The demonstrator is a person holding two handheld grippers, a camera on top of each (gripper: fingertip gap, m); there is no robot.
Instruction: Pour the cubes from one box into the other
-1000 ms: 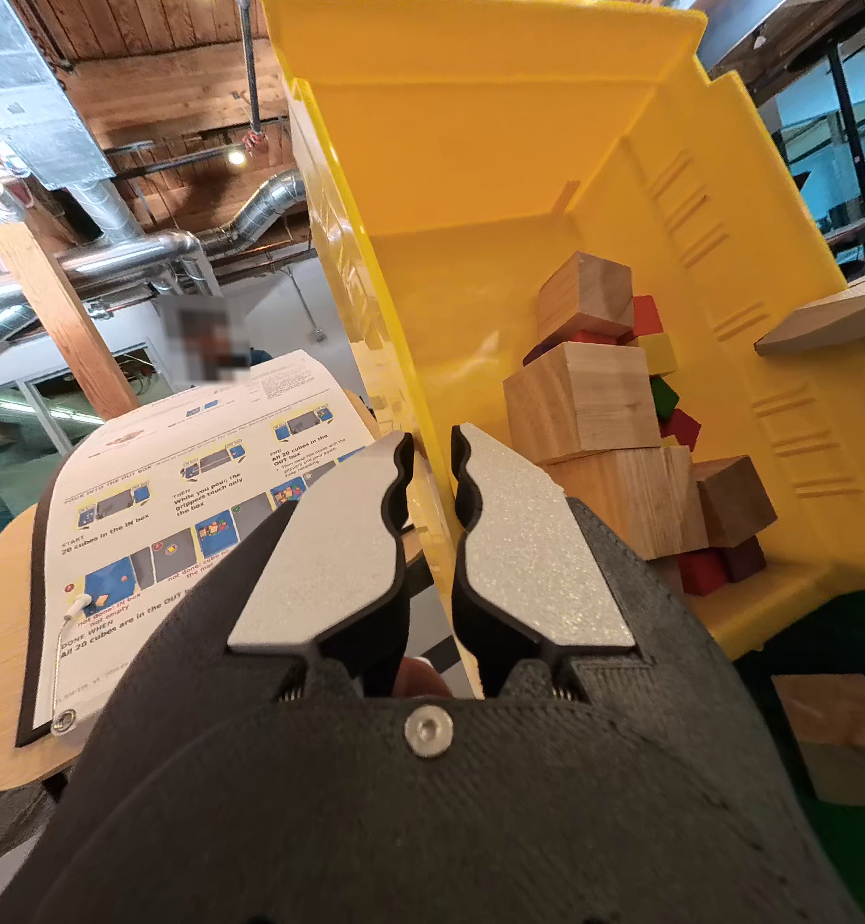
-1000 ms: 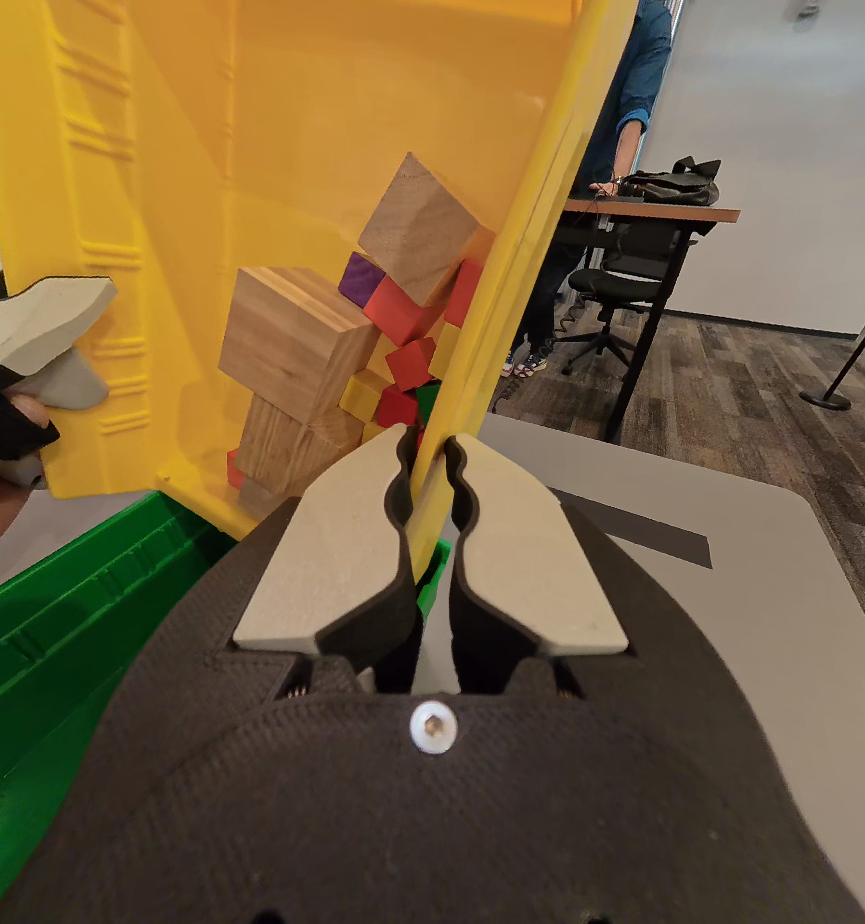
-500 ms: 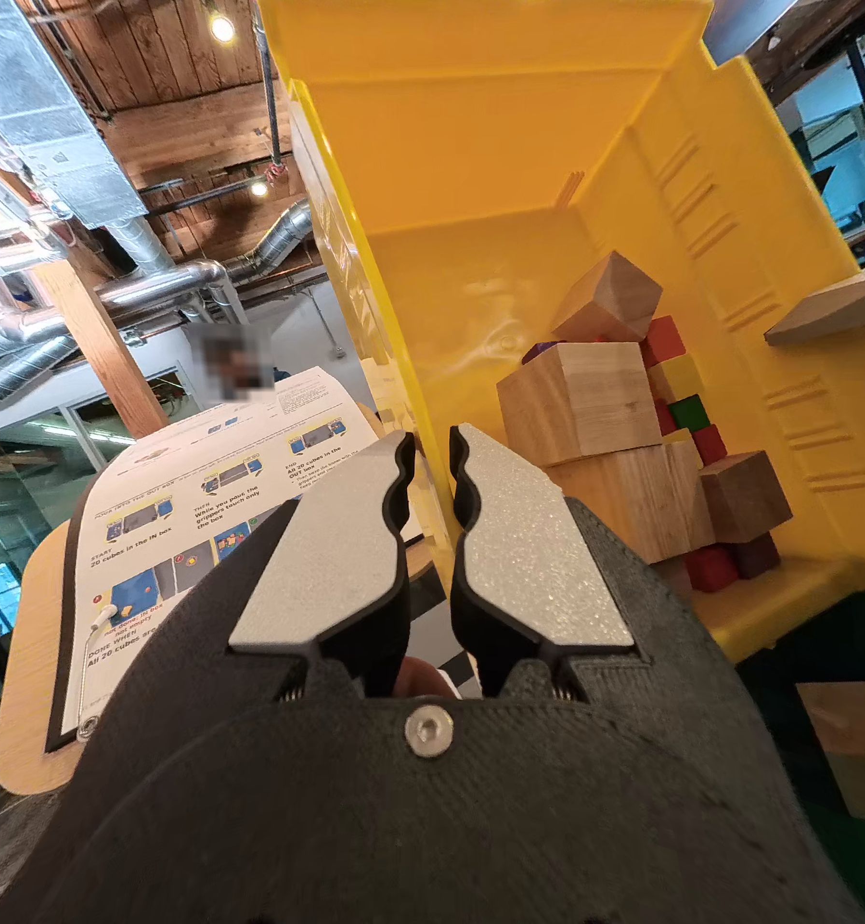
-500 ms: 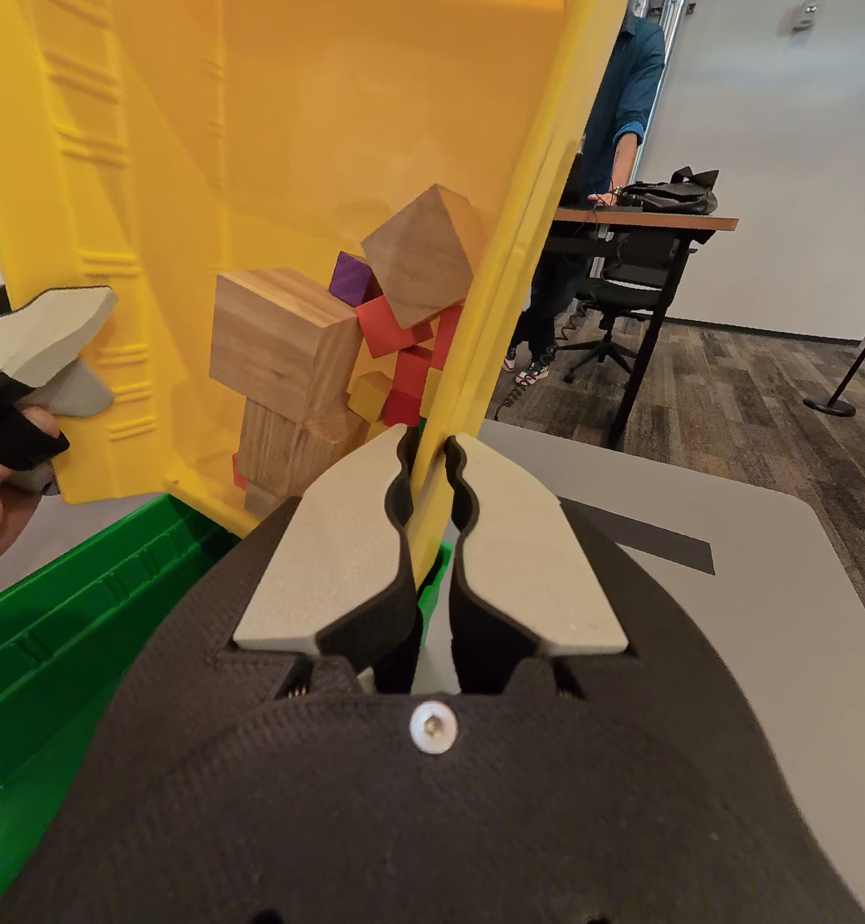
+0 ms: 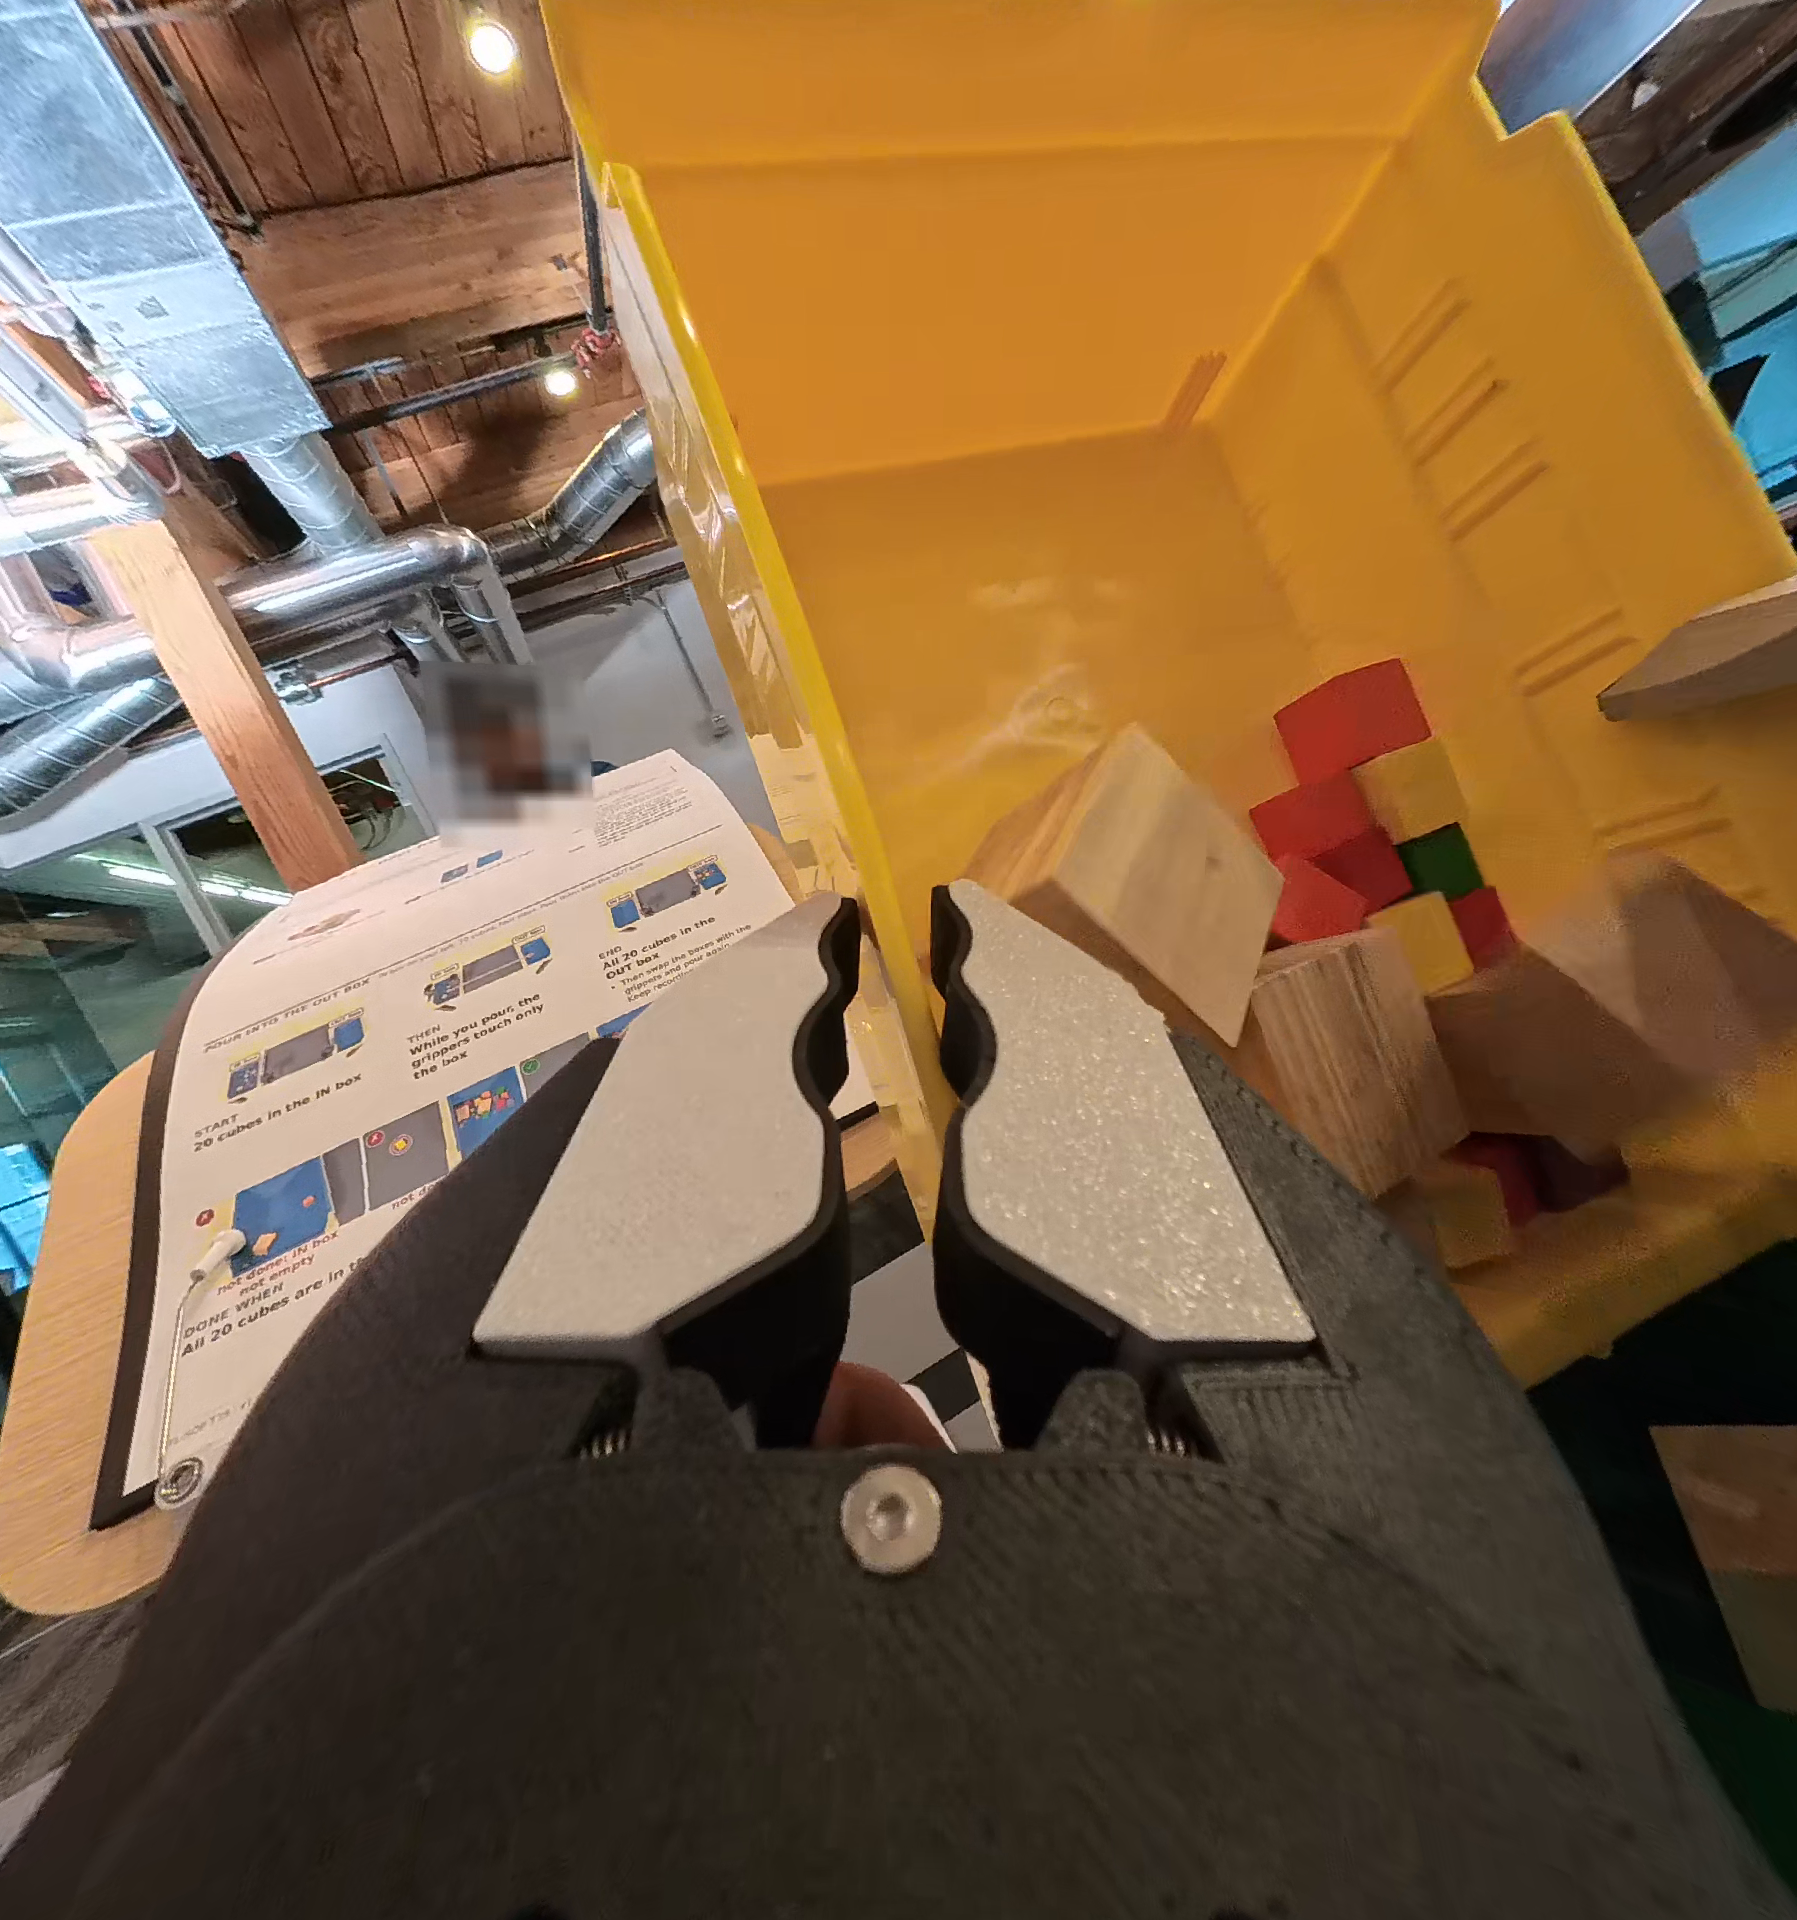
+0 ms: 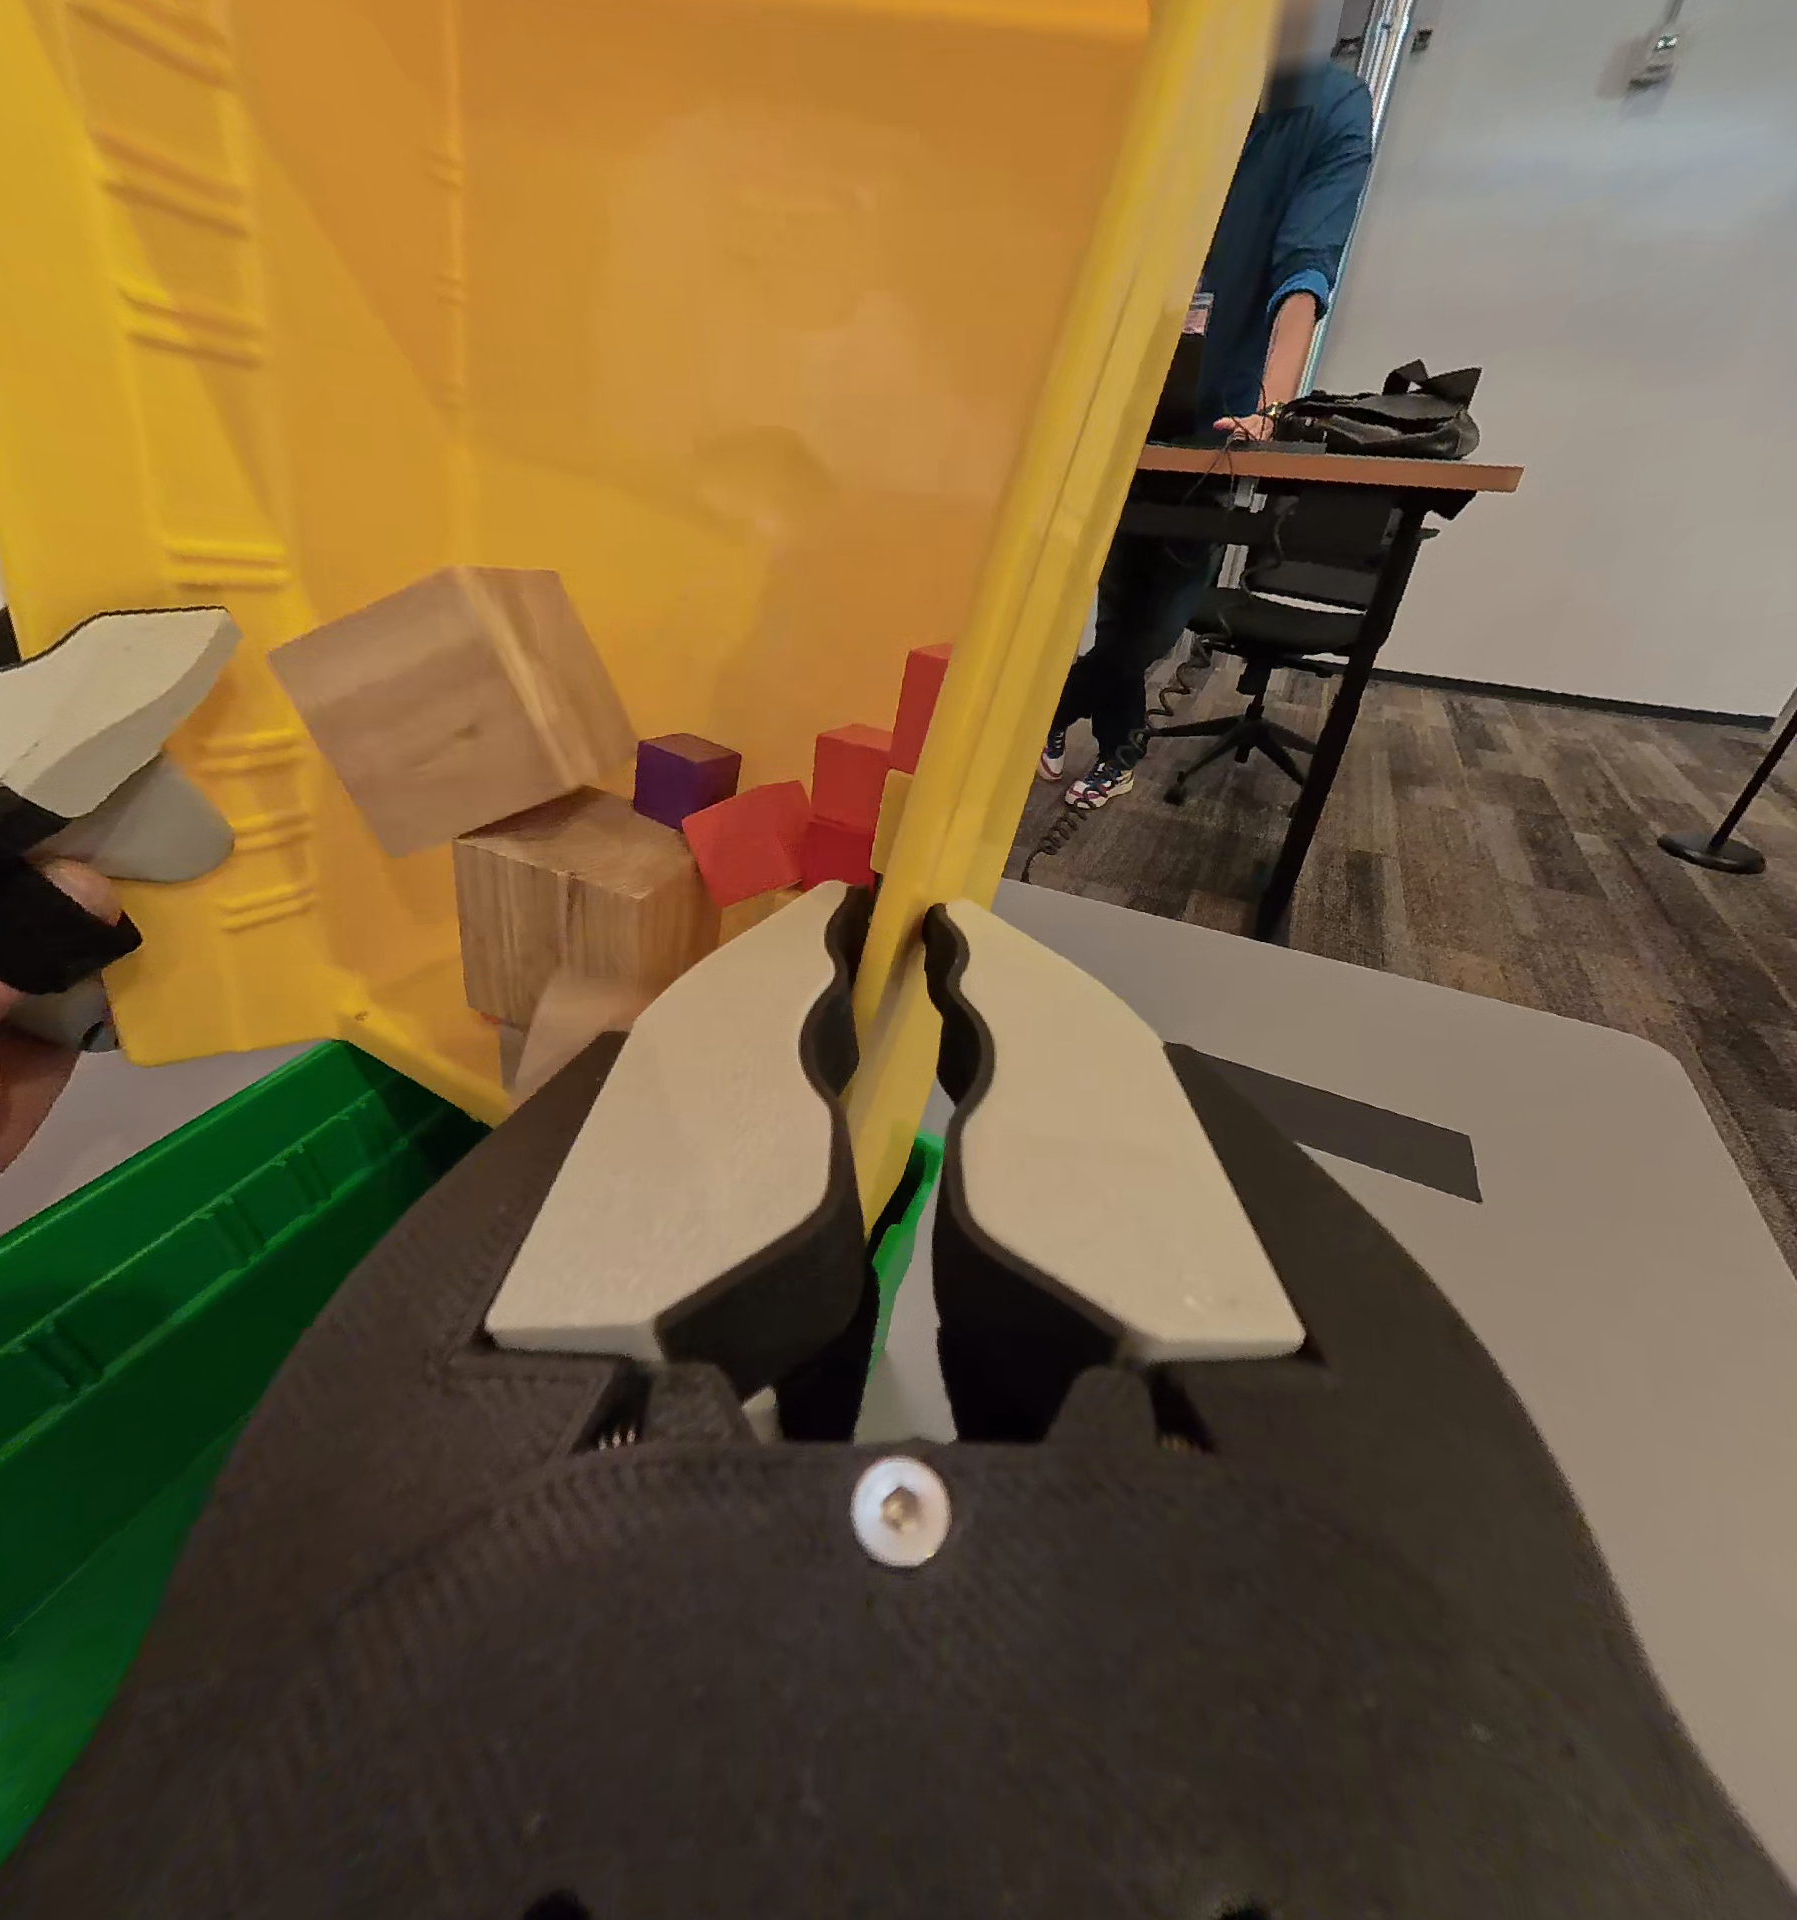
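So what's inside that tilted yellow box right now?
The yellow box holds wooden cubes piled at its low end: large plain ones, plus small red, purple, yellow and green ones. The right gripper covers the bottom of the pile, so no full count.

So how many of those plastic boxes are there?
2. The yellow box is tipped up steeply, its side walls clamped by the left gripper and right gripper. The green box lies under its lower edge. The grippers could hide others.
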